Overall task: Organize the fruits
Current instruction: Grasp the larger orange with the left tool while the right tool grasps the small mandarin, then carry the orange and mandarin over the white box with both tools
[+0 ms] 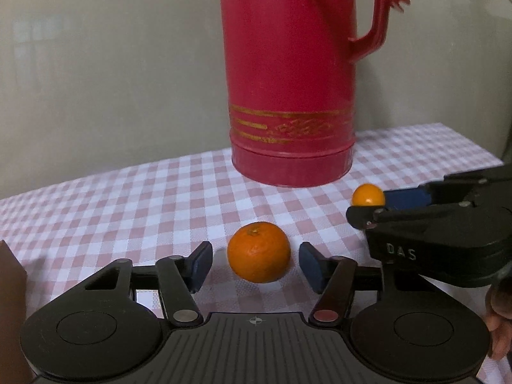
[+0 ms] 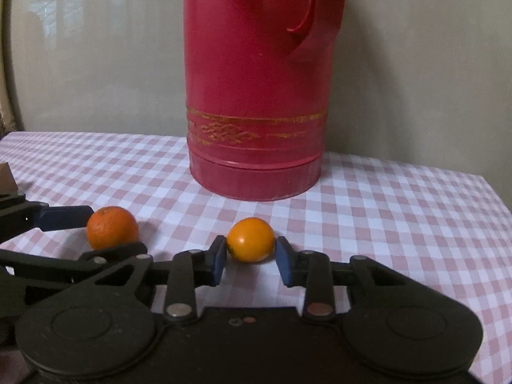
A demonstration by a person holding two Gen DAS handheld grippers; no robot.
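A mandarin [image 1: 258, 251] with a stem dimple lies on the pink checked cloth between the fingers of my left gripper [image 1: 256, 264], which is open with a gap on each side of the fruit. It also shows in the right wrist view [image 2: 112, 227]. A smaller smooth orange fruit [image 2: 251, 239] sits between the pads of my right gripper [image 2: 251, 257]; the left pad touches it and the right pad is at its edge. It also shows in the left wrist view [image 1: 368, 194] at the right gripper's tips.
A tall red thermos jug [image 1: 289, 76] with gold bands and a handle stands on the cloth just behind both fruits, also in the right wrist view [image 2: 256, 96]. A brown box edge [image 1: 11, 304] is at the left. A wall lies behind the table.
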